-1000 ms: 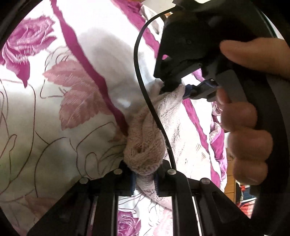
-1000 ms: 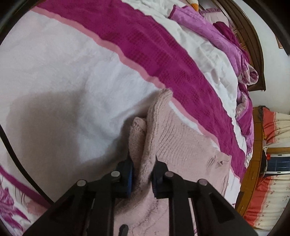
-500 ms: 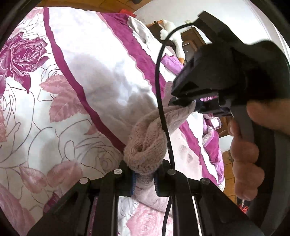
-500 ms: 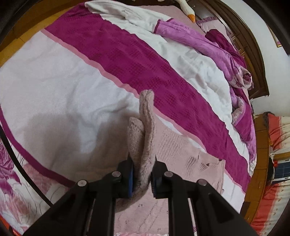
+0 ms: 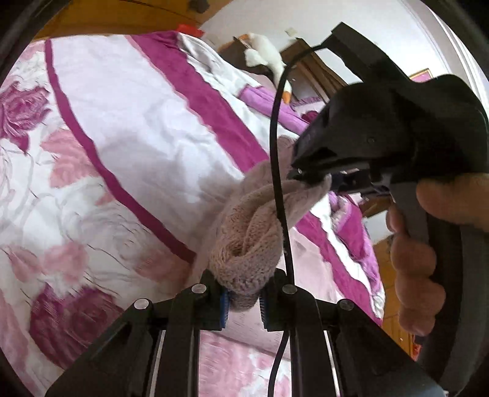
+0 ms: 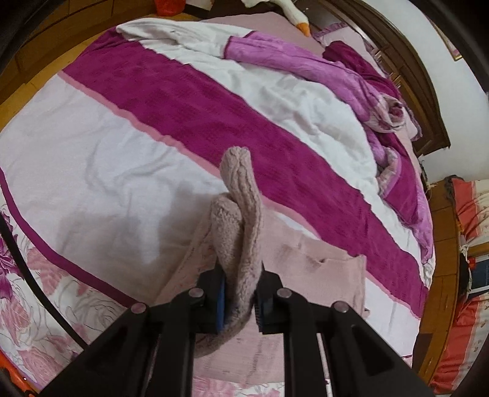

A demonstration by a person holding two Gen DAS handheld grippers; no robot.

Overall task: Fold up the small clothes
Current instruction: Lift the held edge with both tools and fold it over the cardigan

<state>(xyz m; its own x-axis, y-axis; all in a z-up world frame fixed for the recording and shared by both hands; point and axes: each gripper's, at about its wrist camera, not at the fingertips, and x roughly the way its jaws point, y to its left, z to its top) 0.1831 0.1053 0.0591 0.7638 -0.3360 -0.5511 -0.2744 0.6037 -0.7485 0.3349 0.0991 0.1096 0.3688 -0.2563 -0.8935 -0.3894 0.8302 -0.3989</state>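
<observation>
We have both tongs, left [image 5: 243,300] and right [image 6: 240,300], clamped on the pink knit sweater [image 6: 318,268], probably its sleeves, above the bed [image 6: 91,158].

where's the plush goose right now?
The plush goose lies at the far end of the bed, top centre in the right wrist view, beside the rumpled purple blanket.
</observation>
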